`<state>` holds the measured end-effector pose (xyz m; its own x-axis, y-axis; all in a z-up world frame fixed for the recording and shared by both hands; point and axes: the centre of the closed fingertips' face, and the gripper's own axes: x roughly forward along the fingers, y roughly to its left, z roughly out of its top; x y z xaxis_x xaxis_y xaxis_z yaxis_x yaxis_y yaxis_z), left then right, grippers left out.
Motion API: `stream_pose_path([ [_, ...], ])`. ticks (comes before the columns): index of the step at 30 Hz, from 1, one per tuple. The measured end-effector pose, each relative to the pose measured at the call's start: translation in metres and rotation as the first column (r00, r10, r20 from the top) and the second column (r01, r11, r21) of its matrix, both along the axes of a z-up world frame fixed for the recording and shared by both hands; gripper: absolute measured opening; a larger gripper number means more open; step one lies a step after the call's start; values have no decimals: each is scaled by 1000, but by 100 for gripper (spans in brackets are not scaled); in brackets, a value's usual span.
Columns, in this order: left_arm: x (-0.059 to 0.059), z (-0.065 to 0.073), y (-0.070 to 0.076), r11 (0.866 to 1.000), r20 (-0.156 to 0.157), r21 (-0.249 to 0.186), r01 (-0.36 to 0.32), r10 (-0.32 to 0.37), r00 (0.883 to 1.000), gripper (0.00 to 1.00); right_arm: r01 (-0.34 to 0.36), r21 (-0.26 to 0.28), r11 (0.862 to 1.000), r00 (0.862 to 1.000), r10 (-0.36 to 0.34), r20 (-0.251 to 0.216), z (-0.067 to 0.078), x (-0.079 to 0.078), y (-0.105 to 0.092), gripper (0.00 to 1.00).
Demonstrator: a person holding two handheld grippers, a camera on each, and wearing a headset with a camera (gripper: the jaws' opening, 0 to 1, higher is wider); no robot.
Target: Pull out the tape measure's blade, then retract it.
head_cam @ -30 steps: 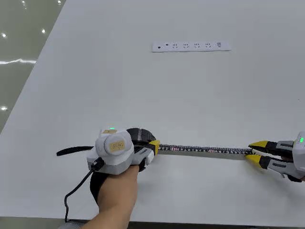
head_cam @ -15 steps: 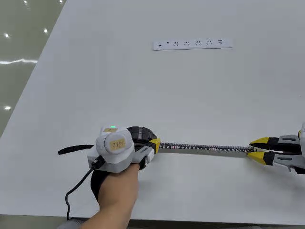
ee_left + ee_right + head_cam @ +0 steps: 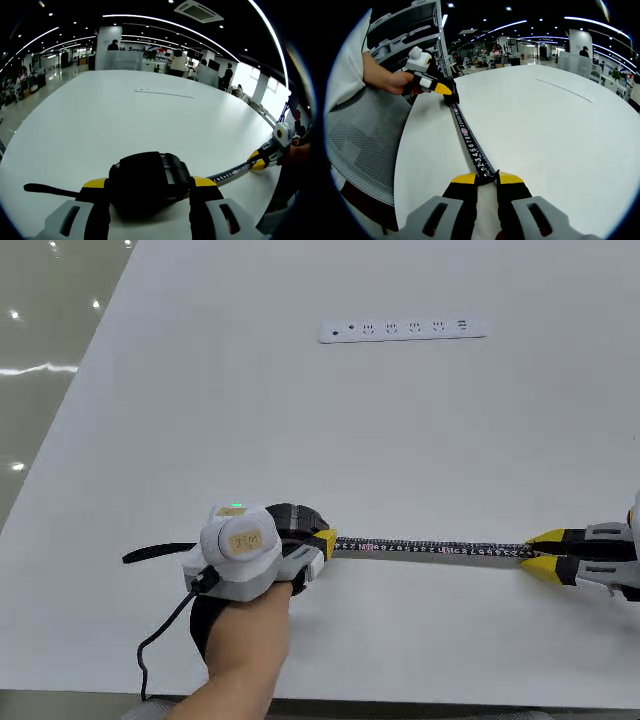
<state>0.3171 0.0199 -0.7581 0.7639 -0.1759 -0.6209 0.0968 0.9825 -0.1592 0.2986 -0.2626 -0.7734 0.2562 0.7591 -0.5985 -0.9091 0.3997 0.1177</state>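
The black tape measure case (image 3: 296, 524) (image 3: 149, 181) sits on the white table near its front edge, with my left gripper (image 3: 318, 552) (image 3: 149, 186) shut on it from both sides. Its dark blade (image 3: 430, 547) (image 3: 470, 145) (image 3: 231, 173) runs flat along the table to the right. My right gripper (image 3: 545, 552) (image 3: 485, 178) is shut on the blade's end hook, yellow tips pinched together. A black wrist strap (image 3: 155, 553) (image 3: 47, 190) trails left from the case. The left gripper (image 3: 437, 90) and the case appear at the blade's far end in the right gripper view.
A white power strip (image 3: 402, 331) (image 3: 164, 92) (image 3: 566, 89) lies far back on the table (image 3: 300, 420). A black cable (image 3: 160, 635) hangs from my left gripper over the front edge. People and desks stand in the background of the room.
My right gripper has moved slightly further right with the blade end, so a little more blade is out. The left gripper and the case have stayed in place.
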Motion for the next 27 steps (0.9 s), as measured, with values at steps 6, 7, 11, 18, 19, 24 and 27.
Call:
stream_pose_path([
  [6,-1,0,0,1000,-3,-3,-3,3,1000,61,6,-5,1000,1000,-6,18,1,0,1,10],
  [7,-1,0,0,1000,-3,-4,-5,5,1000,61,7,-8,1000,1000,-7,23,1,1,1,10],
  [11,-1,0,0,1000,-10,-12,-8,8,1000,61,12,-11,1000,1000,-12,25,0,3,1,10],
  [18,1,4,2,997,-17,-66,-49,48,999,60,21,-15,1000,999,-21,28,0,6,1,10],
  [19,1,3,2,997,-17,-64,-49,48,999,60,21,-16,1000,999,-21,28,0,6,1,10],
  [24,0,3,2,998,-24,-56,-38,37,999,59,26,-18,999,999,-26,30,-1,7,1,9],
  [27,0,3,2,998,-36,-49,-38,36,999,58,30,-16,999,999,-30,28,-1,6,1,9],
])
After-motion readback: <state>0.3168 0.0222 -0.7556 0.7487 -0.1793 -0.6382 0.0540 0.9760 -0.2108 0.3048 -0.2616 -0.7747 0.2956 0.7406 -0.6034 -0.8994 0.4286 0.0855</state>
